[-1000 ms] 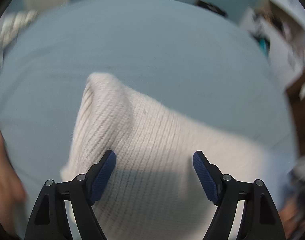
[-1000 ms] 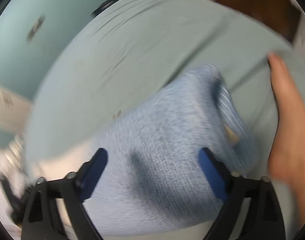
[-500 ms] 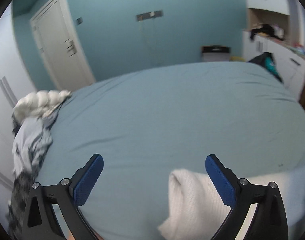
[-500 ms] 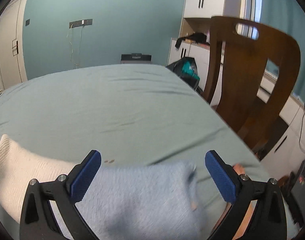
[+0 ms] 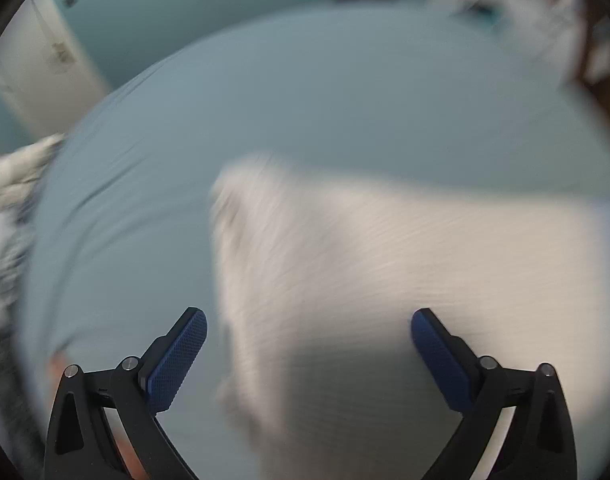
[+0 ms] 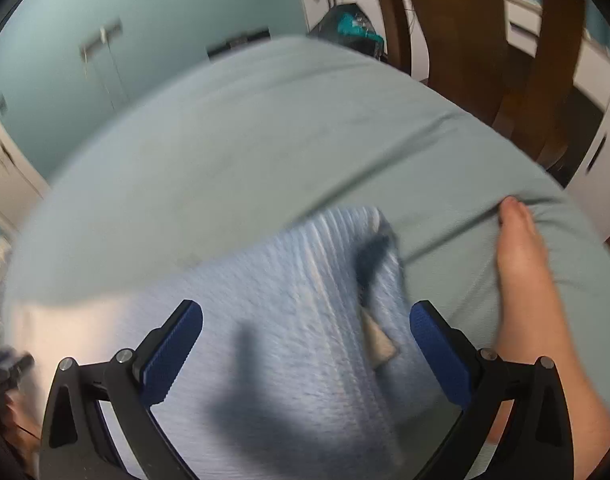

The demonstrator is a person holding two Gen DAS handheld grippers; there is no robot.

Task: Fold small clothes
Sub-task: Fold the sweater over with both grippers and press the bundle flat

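Both views are blurred. The left wrist camera sits just behind its left gripper (image 5: 308, 354), close above the bed (image 5: 345, 100), tilted down and forward toward the far wall (image 5: 185, 8). The right wrist camera looks likewise past the right gripper (image 6: 306, 351), close over the bed's right side, with a chair (image 6: 485, 40) far right. The 2 views share the bed sheet and the far wall.

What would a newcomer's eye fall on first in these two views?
A white knit fills the left view, lying on the bed ahead of the open left gripper. In the right view, a blue knit lies before the open right gripper, a bare foot beside it.
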